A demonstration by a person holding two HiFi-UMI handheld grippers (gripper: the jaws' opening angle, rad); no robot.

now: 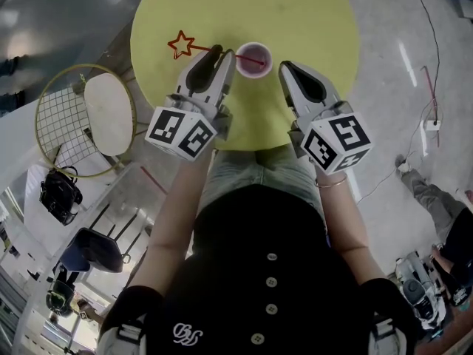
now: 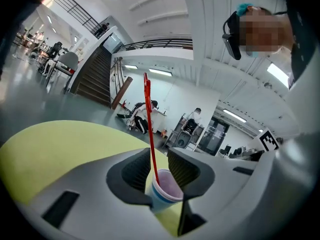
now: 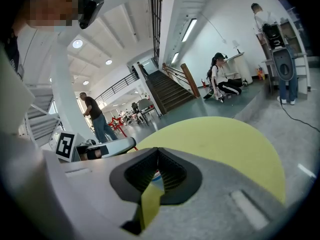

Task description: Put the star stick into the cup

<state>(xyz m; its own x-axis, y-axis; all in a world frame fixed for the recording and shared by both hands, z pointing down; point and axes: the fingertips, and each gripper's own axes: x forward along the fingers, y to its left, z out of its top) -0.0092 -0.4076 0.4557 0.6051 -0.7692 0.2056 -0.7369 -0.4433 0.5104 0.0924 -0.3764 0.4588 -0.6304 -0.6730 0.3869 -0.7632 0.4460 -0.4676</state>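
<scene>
Head view, scanning left to right: got a wire-backed chair [image 1: 107,113] on the floor at far left, then a round yellow table [image 1: 295,13] up top. Over the table, spotting the red star stick [image 1: 199,48], star end poking out to the left, plain end already down inside the cup [image 1: 253,59] and leaning on the rim. Next, the left gripper [image 1: 217,51], parked right at the shaft just left of the cup, marker cube [image 1: 181,133] back toward the body. Then the cup itself, upright, pinkish inside, sat between both tools. Last, the right gripper [image 1: 284,66] just right of the cup; can't tell from up here whether it touches.

Left gripper view: looking at released jaws, spread apart, with the star stick [image 2: 150,134] rising straight up through the gap and clear space on both sides, so no squeeze on it. Can see the cup [image 2: 164,191] dead ahead past the pads, white with a blue band, stick bottom dropped inside. Yellow table [image 2: 60,149] curving off to the left.

Right gripper view: clenched, tips meeting, nothing pinched. Only a sliver of the cup [image 3: 157,177] peeking through the slot under the tips, with yellow table [image 3: 220,139] spreading out behind and to the right.
</scene>
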